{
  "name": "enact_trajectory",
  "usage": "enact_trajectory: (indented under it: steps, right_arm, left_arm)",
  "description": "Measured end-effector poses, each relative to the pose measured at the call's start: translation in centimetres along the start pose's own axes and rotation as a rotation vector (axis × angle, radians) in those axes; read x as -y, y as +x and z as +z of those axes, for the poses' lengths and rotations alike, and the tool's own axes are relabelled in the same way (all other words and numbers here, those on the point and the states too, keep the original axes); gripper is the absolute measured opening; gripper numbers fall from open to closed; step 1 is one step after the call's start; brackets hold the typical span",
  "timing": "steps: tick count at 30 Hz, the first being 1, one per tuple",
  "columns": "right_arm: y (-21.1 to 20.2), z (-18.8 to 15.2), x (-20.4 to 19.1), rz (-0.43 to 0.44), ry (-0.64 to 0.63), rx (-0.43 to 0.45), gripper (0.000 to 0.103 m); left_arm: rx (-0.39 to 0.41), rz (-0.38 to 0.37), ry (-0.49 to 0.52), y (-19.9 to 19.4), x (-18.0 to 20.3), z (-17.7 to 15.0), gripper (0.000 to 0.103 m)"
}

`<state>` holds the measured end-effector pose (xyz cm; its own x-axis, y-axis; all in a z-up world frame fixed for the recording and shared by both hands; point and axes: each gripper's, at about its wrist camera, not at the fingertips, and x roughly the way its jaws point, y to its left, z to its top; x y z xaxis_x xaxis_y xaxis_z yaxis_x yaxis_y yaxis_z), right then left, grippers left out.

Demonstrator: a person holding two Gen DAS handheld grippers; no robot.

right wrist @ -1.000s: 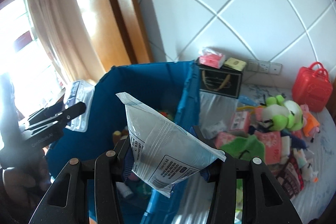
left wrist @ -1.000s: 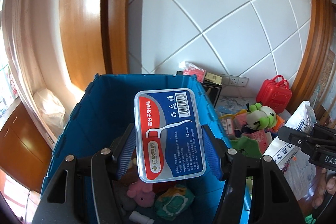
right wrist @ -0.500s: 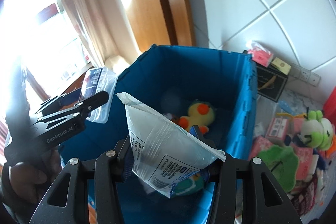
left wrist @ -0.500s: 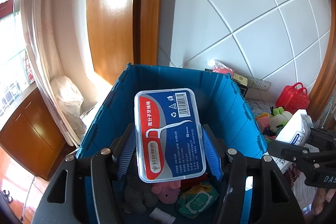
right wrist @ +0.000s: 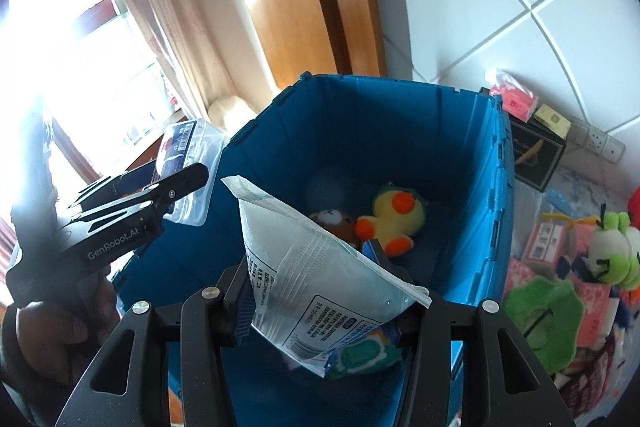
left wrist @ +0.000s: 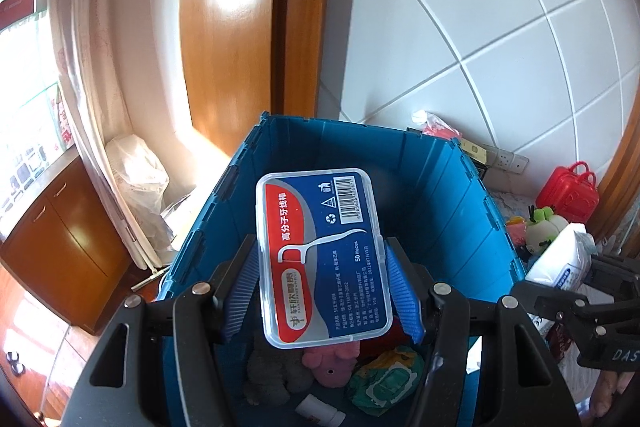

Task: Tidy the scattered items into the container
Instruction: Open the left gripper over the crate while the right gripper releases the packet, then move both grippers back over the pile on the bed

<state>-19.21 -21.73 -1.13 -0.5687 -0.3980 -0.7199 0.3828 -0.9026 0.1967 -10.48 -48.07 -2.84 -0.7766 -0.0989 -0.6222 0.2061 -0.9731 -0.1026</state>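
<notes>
Plush toys (right wrist: 394,217) inside blue crate (right wrist: 472,155)

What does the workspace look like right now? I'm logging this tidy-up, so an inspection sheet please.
Surface: marbled top right of the bin, mostly covered.
Job's things: blue bin open, holding yellow duck plush, brown bear plush, pink plush, green wipes pack; floss pick box and white pouch held above it.
Clutter: green frog plush, red case, pink packets, black box.
Grippers: left gripper shut on floss pick box; right gripper shut on white pouch.
Cables: nothing seen.
Surroundings: tiled wall, wooden door frame, curtain, wall sockets.
</notes>
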Motion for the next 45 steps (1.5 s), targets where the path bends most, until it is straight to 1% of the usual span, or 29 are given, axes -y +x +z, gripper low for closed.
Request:
enact_trajectory:
  steps: [1, 2, 3, 4, 7, 13, 19, 22, 24, 27, 30, 33, 36, 40, 42, 45]
  right_arm:
    - [-0.1, 0.0, -0.2, -0.003, -0.006, 0.005, 0.051]
    - [-0.1, 0.0, -0.4, -0.007, -0.015, 0.007, 0.063]
    - [0.0, -0.1, -0.6, -0.010, -0.024, 0.004, 0.075]
    - [0.0, -0.1, -0.7, -0.014, -0.031, 0.005, 0.103]
    - [-0.4, -0.3, -0.9, -0.031, -0.036, 0.027, 0.103]
    - [-1.7, -0.4, 0.2, -0.051, 0.012, 0.061, 0.103]
    - [-3.5, -1.6, 1.3, -0.086, 0.035, 0.084, 0.103]
    - [-5.0, -2.3, 2.9, -0.117, 0.066, 0.105, 0.103]
    - [-6.5, -3.0, 4.6, -0.146, 0.101, 0.123, 0.103]
    - [-8.9, -4.3, 7.7, -0.198, 0.161, 0.153, 0.103]
    - [-11.4, -6.5, 11.3, -0.238, 0.229, 0.172, 0.103]
    - [-14.1, -9.0, 15.4, -0.273, 0.314, 0.187, 0.103]
    - [-17.2, -11.6, 19.4, -0.324, 0.375, 0.204, 0.103]
    - [-20.5, -14.8, 24.4, -0.330, 0.449, 0.187, 0.103]
    - [-21.9, -16.4, 26.7, -0.346, 0.470, 0.182, 0.103]
    - [-23.8, -18.8, 30.1, -0.341, 0.507, 0.179, 0.103]
  left_arm:
    - [-0.006, 0.000, -0.021, 0.1, -0.3, 0.0, 0.081]
    - [-0.007, 0.004, -0.036, 0.2, -0.7, 0.0, 0.103]
    - [-0.001, 0.008, -0.052, 0.1, -1.1, 0.0, 0.103]
    - [-0.003, 0.010, -0.061, 0.2, -1.2, -0.1, 0.103]
    - [0.001, 0.016, -0.068, 0.1, -1.4, -0.2, 0.103]
    - [0.015, -0.006, -0.066, -0.3, -0.8, -0.3, 0.103]
    - [0.035, -0.074, -0.075, -0.8, 1.0, -0.7, 0.103]
    - [0.025, -0.114, -0.051, -0.6, 3.0, -1.0, 0.103]
    - [0.027, -0.132, -0.034, -0.6, 4.4, -1.2, 0.103]
    - [0.027, -0.164, -0.012, -0.7, 7.2, -1.6, 0.103]
    - [0.013, -0.195, 0.046, -0.6, 11.3, -1.9, 0.103]
    - [0.004, -0.238, 0.098, -1.0, 16.0, -2.3, 0.103]
    - [0.005, -0.265, 0.161, -1.6, 21.3, -2.9, 0.103]
    - [-0.012, -0.282, 0.184, -1.8, 26.8, -3.8, 0.103]
    - [-0.031, -0.289, 0.201, -1.7, 29.8, -4.7, 0.103]
    - [-0.033, -0.269, 0.234, -1.8, 33.7, -6.2, 0.103]
